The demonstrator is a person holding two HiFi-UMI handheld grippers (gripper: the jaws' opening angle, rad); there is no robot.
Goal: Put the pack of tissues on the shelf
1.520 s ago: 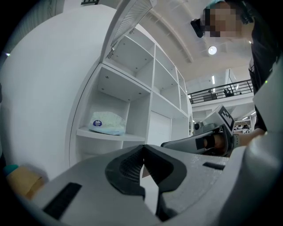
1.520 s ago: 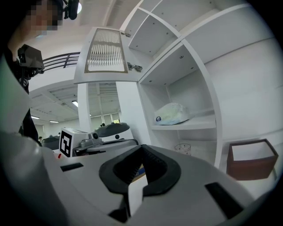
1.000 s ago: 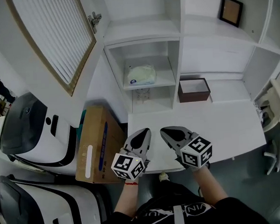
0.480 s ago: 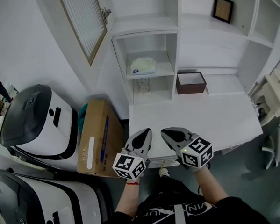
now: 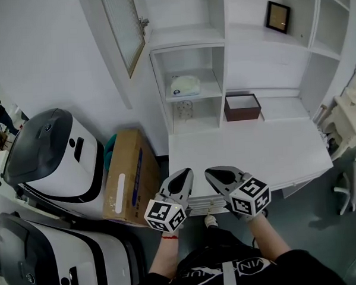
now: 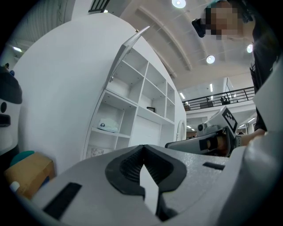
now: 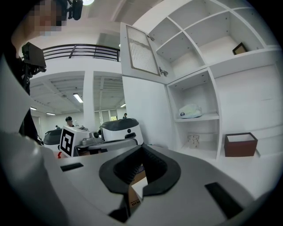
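Observation:
The pack of tissues (image 5: 184,85), pale and soft with a small blue label, lies on the middle board of the white shelf unit (image 5: 217,65); it also shows in the left gripper view as the tissues (image 6: 107,126) and in the right gripper view as the tissues (image 7: 191,111). My left gripper (image 5: 181,178) and right gripper (image 5: 219,175) hover side by side at the front edge of the white table (image 5: 268,152), far from the shelf. On both the left gripper (image 6: 142,148) and the right gripper (image 7: 141,148) the jaws are shut with nothing between them.
A brown open box (image 5: 242,107) stands at the table's back. A small glass (image 5: 185,108) sits on the lower shelf board, a dark picture frame (image 5: 277,16) higher up. A cardboard carton (image 5: 127,183) and white-and-black machines (image 5: 51,157) stand left. A louvred cabinet door (image 5: 127,28) hangs open.
The head view has drawn back from the shelf, which now looks smaller and farther. Both grippers stay shut and side by side at the table's front edge.

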